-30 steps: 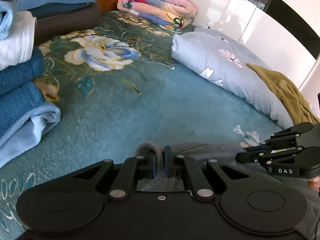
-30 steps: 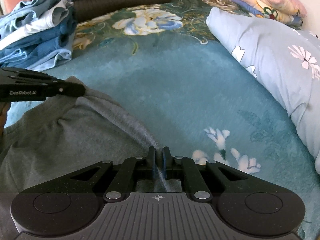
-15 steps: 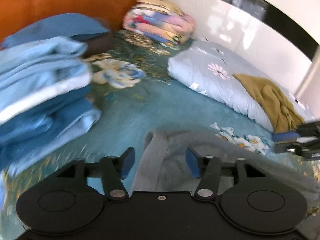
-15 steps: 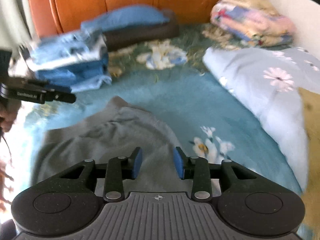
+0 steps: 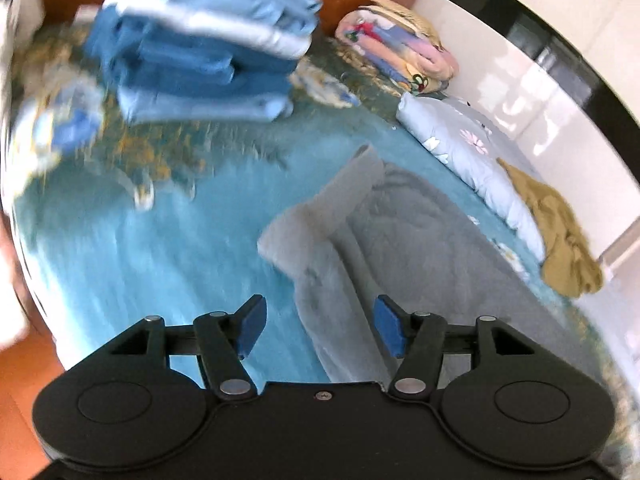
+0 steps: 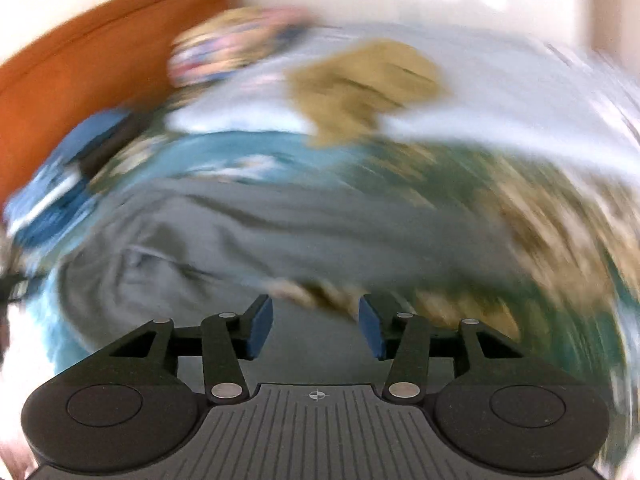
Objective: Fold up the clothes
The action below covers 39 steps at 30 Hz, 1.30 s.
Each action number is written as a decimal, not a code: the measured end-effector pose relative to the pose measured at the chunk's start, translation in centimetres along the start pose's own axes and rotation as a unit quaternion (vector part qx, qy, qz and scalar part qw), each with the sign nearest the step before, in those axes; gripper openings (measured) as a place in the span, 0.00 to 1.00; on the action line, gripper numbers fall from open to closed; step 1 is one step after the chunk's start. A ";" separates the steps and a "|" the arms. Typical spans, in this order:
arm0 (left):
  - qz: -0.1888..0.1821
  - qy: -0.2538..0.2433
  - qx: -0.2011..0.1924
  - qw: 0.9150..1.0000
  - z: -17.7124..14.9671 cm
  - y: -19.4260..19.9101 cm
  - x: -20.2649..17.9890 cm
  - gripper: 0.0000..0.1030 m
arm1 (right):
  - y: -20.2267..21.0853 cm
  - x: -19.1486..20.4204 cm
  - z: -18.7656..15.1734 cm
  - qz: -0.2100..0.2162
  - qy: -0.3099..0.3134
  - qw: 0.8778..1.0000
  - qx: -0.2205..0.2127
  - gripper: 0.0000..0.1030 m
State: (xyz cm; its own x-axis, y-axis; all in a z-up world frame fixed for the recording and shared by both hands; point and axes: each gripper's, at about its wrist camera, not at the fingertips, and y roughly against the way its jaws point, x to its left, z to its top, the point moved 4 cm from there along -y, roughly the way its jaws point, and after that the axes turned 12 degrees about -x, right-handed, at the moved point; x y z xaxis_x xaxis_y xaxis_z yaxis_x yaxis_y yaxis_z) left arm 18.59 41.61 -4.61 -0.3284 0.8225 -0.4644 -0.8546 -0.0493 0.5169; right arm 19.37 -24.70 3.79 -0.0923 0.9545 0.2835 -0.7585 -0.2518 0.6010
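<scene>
A grey garment (image 5: 400, 240) lies spread on the teal floral bedspread (image 5: 160, 240), one folded edge running towards me. My left gripper (image 5: 320, 328) hangs above its near left part, open, blue pads well apart and touching no cloth. The right wrist view is heavily blurred. In it the same grey garment (image 6: 280, 232) stretches across the middle. My right gripper (image 6: 316, 328) is above its near edge with its jaws opening and nothing held between them. Neither gripper shows in the other's view.
A stack of folded blue clothes (image 5: 208, 52) sits at the back left by the orange headboard (image 6: 80, 64). A folded floral quilt (image 5: 400, 52) and a pale blue duvet (image 5: 460, 148) line the wall. An olive garment (image 5: 560, 240) lies crumpled on the duvet.
Both grippers were shut on the grey garment's edge, then let go and opened. Both pulled back and rolled, the right one far and fast, so more of the bed shows.
</scene>
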 end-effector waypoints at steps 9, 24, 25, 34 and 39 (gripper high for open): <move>0.001 0.079 0.014 0.997 -3.5 -0.4 1.2 0.59 | 2.5 -10.0 -8.9 -0.064 -0.241 0.968 -0.010 0.44; -0.057 0.234 -0.014 0.971 -5.0 -1.0 2.2 0.57 | -1.6 -13.1 -14.3 0.030 -0.501 0.864 -0.043 0.44; -0.060 0.253 -0.026 0.965 -5.1 -0.9 2.6 0.56 | -1.7 -13.2 -14.4 0.031 -0.508 0.860 -0.048 0.42; -0.050 0.270 -0.042 0.961 -5.0 -1.8 2.7 0.32 | -2.2 -13.4 -14.2 -0.004 -0.499 0.865 -0.050 0.12; -0.014 0.238 -0.040 0.970 -4.5 -2.1 1.6 0.04 | -1.2 -12.8 -12.8 -0.008 -0.464 0.884 -0.063 0.10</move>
State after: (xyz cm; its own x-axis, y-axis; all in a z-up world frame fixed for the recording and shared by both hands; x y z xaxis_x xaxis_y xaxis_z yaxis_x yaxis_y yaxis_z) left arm 18.08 40.46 -9.68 -0.4378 0.4707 -0.7660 -0.8875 -0.0901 0.4519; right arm 13.26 -34.54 -10.10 0.4431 0.4021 0.8012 -0.8262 -0.1637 0.5391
